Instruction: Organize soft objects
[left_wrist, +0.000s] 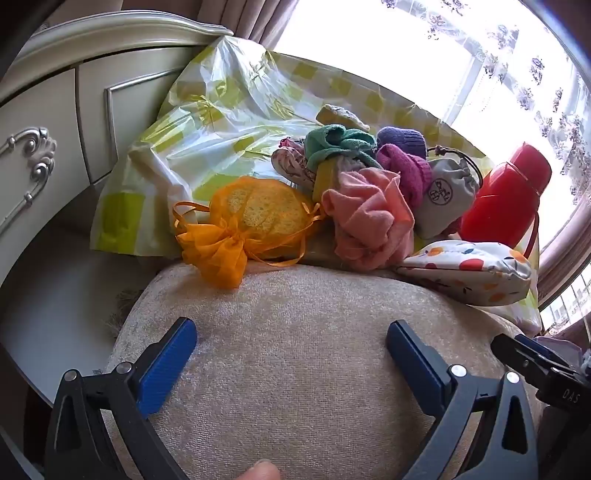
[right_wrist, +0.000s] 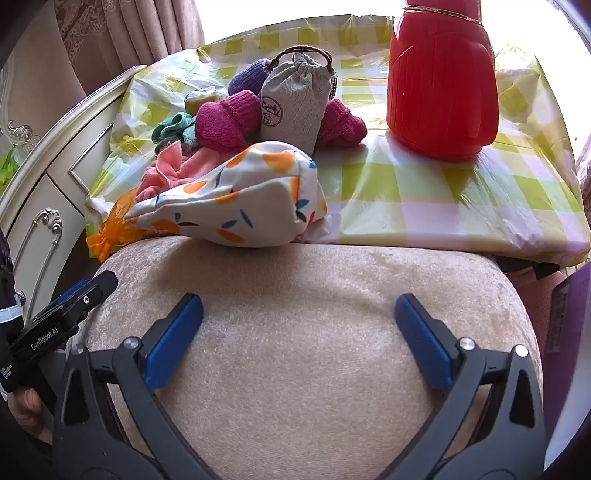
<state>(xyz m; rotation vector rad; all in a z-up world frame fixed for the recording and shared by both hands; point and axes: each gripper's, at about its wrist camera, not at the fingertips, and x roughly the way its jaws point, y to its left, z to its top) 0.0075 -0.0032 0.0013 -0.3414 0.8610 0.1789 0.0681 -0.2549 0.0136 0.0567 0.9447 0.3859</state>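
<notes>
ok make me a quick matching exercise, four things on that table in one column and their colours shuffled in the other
Things:
1. mesh gift bag
2. thermos
3. drawstring pouch
4. crumpled cloth

Colours:
A. grey
B. pink
C. orange
D. red

Pairs: 1-C, 2-D, 3-A, 4-B

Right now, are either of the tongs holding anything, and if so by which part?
Nothing is held. The left tongs and right tongs both stand wide open above the beige cushion, short of the pile.
</notes>
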